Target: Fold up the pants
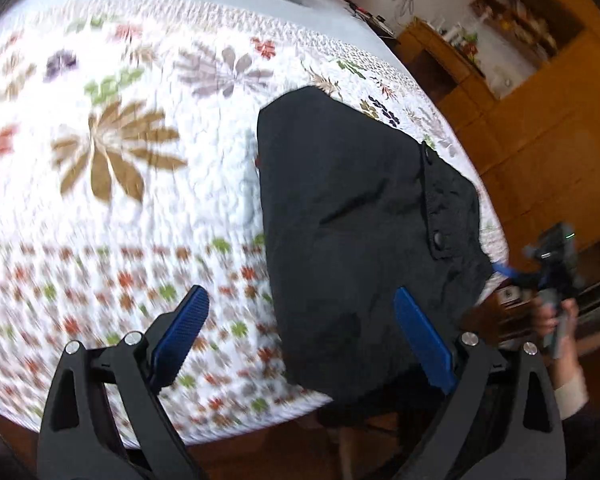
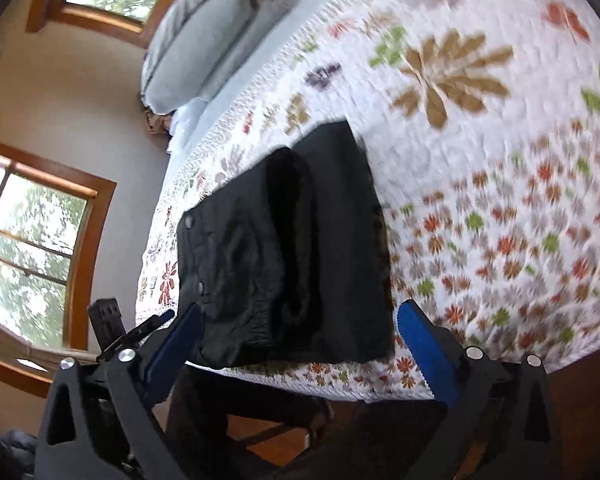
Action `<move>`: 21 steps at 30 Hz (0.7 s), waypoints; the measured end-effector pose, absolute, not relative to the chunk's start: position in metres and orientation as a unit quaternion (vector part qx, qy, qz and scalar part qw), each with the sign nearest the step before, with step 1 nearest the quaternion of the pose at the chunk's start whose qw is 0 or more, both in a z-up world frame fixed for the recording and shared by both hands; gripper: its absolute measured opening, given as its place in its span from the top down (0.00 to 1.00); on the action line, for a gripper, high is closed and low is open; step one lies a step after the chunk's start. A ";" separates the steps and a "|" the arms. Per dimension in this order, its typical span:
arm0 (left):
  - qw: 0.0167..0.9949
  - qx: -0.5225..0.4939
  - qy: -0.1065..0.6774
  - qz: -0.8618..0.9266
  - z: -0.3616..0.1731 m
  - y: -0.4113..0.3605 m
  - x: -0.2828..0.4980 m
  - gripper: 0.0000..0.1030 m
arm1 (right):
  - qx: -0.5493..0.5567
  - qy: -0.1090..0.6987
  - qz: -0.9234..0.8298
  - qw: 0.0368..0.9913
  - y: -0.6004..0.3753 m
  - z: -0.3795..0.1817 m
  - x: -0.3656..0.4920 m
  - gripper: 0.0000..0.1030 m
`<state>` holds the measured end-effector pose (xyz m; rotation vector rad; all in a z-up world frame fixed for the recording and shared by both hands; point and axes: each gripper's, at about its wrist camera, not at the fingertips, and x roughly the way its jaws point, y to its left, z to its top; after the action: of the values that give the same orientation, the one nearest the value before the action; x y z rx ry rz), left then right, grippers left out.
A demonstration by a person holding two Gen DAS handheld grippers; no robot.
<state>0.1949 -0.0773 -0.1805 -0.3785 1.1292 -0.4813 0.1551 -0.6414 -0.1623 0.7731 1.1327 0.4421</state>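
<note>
One pair of black pants (image 1: 352, 232) lies folded into a compact stack at the near corner of the bed (image 1: 148, 200), on the floral quilt. The folding looks finished or nearly so; any next move would be smoothing the top layer. Two grippers: the left gripper (image 1: 300, 336) and right gripper (image 2: 300, 344) both hang wide, holding nothing. One pillow (image 2: 204, 40) sits at the far end.

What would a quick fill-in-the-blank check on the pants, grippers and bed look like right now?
1. The pants are coloured ____.
2. The pants lie on a floral quilt near its ____.
3. The left gripper and right gripper both have jaws that are ____.
4. Neither gripper holds any ____.

Missing words: black; edge; open; cloth
</note>
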 end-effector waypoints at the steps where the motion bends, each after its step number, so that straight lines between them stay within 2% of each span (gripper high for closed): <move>1: 0.793 -0.190 0.531 -0.228 -0.185 -0.076 0.193 0.09 | 0.362 0.524 0.205 0.743 -0.640 -0.170 0.157 0.04; 7: 0.752 -0.243 0.570 -0.225 -0.214 -0.076 0.192 0.09 | 0.379 0.553 0.199 0.715 -0.634 -0.199 0.167 0.04; 13: 0.719 -0.272 0.594 -0.236 -0.230 -0.083 0.193 0.09 | 0.378 0.548 0.228 0.711 -0.627 -0.199 0.172 0.03; 21: 0.706 -0.267 0.607 -0.250 -0.234 -0.109 0.204 0.09 | 0.305 0.570 0.238 0.725 -0.598 -0.192 0.184 0.03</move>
<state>0.2039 -0.1089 -0.2344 -0.5938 1.3486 -0.5568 0.1837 -0.5977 -0.1924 0.6733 1.2582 0.5247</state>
